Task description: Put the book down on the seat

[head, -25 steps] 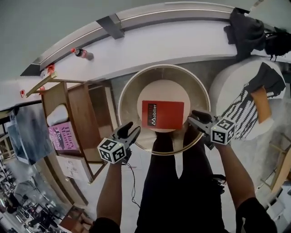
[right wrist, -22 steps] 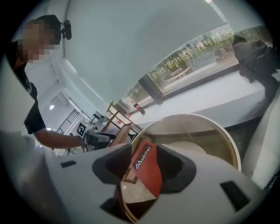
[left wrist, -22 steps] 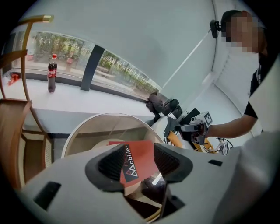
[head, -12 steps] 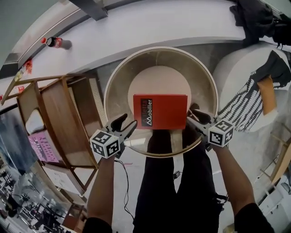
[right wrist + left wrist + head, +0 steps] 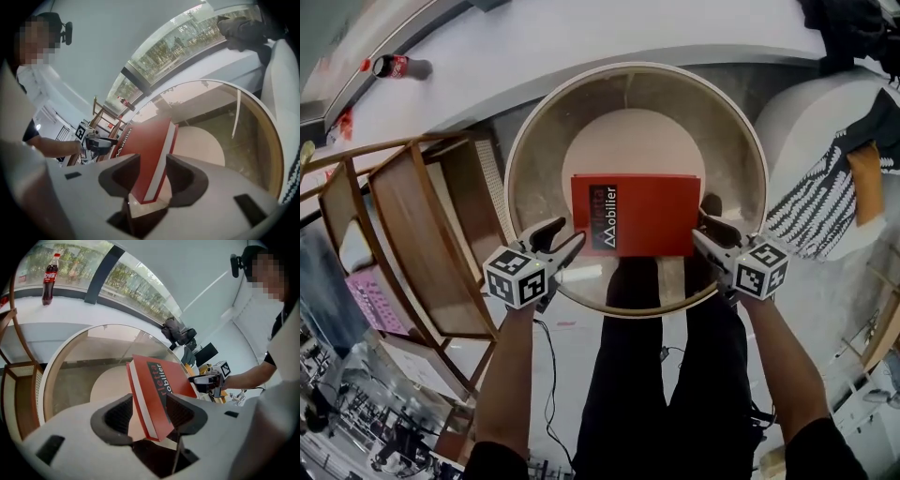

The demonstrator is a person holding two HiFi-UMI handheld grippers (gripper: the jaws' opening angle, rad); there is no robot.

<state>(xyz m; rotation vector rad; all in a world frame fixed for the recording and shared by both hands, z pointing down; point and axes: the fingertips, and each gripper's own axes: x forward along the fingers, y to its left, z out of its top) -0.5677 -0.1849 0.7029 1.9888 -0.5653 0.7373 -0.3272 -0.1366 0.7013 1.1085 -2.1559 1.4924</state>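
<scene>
The red book [image 5: 636, 214] lay cover up on the pale round seat [image 5: 628, 141] of the bowl-shaped chair [image 5: 525, 131]. The left gripper [image 5: 567, 236] stood at one near corner and the right gripper [image 5: 701, 232] at the other, each with jaws spread wide, the book's corner between them but loose, not squeezed.

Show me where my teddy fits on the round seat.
The back half of the seat is bare, between the red book and the chair's curved wall. The front is crowded: the book fills it, with the left gripper and right gripper at its ends.
</scene>
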